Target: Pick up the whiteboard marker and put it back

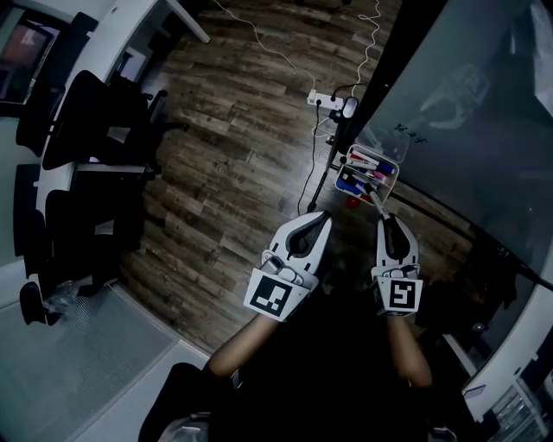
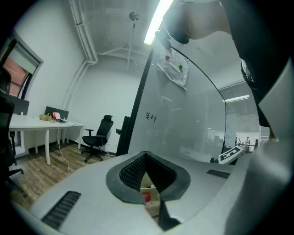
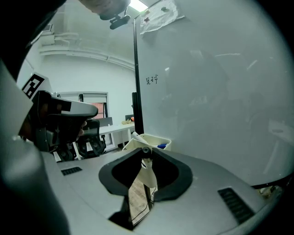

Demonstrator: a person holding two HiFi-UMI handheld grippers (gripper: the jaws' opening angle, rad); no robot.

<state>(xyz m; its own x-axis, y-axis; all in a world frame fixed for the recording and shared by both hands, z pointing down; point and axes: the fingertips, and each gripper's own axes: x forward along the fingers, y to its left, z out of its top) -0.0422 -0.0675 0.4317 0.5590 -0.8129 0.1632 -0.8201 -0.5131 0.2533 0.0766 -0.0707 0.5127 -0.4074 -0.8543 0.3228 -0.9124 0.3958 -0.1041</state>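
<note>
My right gripper [image 1: 383, 219] is shut on a white whiteboard marker [image 1: 377, 205], which sticks out forward toward the tray. In the right gripper view the marker [image 3: 147, 173] is seen end-on, pinched between the jaws of the right gripper [image 3: 145, 152]. Just ahead of it a white tray [image 1: 390, 162] holding several markers hangs at the foot of the whiteboard [image 1: 467, 112]; the tray [image 3: 161, 140] shows beyond the jaws. My left gripper [image 1: 320, 219] hovers beside the right one, shut with nothing in it. In its own view the left gripper [image 2: 146, 154] faces the whiteboard [image 2: 183, 119].
A power strip [image 1: 333, 102] with cables lies on the wooden floor beyond the board's stand. Black office chairs [image 1: 86, 129] and a white desk [image 1: 138, 26] stand at the left. A small red object [image 1: 352, 202] lies on the floor below the tray.
</note>
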